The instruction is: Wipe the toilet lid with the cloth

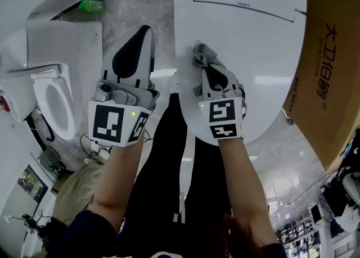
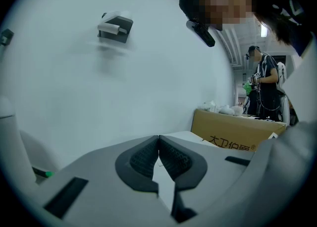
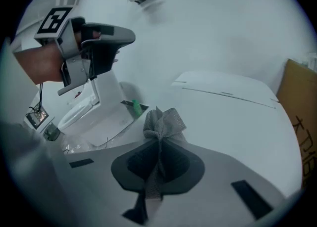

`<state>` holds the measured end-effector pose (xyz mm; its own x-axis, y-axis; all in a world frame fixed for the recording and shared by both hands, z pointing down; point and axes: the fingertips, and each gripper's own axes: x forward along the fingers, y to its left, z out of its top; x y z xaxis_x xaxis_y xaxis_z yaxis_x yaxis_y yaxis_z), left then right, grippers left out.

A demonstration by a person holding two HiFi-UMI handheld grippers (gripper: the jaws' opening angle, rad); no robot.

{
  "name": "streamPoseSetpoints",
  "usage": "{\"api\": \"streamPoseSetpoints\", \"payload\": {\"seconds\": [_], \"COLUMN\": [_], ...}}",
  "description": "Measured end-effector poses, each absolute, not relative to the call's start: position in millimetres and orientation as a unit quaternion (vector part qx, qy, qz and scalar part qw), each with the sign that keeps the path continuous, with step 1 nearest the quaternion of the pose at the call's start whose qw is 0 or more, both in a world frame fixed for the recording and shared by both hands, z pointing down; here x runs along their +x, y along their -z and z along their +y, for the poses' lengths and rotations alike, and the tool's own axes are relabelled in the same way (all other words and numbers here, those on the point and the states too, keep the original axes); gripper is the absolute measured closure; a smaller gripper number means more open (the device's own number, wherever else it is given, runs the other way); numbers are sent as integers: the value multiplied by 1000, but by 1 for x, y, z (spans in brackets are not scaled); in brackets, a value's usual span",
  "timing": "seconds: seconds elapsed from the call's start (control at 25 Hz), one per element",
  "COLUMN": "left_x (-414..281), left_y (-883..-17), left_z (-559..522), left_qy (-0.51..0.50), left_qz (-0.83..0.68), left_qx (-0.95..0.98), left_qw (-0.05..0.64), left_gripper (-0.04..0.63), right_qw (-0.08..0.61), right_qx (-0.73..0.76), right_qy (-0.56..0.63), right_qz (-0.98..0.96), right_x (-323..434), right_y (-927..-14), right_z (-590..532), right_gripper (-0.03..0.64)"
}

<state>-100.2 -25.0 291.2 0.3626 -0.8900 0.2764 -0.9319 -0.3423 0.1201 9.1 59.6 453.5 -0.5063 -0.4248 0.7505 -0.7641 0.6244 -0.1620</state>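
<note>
White wall and grey mottled floor enclose a tight bathroom corner. The right gripper has its jaws clamped on the cloth, a grey woven rag pinched at its middle. A bunched bow of it fans out past the tips and a thin tail trails back between the jaws. In the head view the cloth sits at the tip of the right gripper, over the left part of the toilet lid, close to its left edge. Whether it presses on the surface cannot be told.

The lid lies flat and closed. Its long axis runs from the hinged end by the wall to the rounded front end nearest the person, and the gripper points along that axis toward the hinge.

The left gripper hovers beside the lid, over the floor, pointing the same way. Its own view shows the jaws shut together with nothing between them.

A cardboard box stands just right of the lid. To the left a second toilet stands with its seat showing, and a small green object lies behind it. A dark fitting is mounted high on the wall, and another person stands beyond the box.
</note>
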Motion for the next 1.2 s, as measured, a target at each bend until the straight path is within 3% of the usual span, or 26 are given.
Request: {"api": "streamPoseSetpoints", "payload": {"seconds": [0.24, 0.48, 0.72, 1.2], "left_x": [-101, -94, -85, -70], "left_y": [-292, -292, -293, -294], "left_z": [-25, -28, -32, -34], "left_qy": [-82, -87, -88, -86], "left_qz": [-561, -555, -546, -538], "left_qx": [813, 817, 823, 828], "left_qw": [130, 130, 129, 129], "left_gripper": [575, 575, 575, 575], "right_qw": [371, 382, 369, 370], "right_qx": [238, 178, 246, 474], "right_qy": [-214, -194, -203, -231], "right_qz": [-872, -886, -873, -765], "right_x": [-58, -57, 14, 229], "right_y": [-454, -455, -456, -461], "right_z": [97, 122, 105, 54], "right_gripper": [583, 584, 584, 583]}}
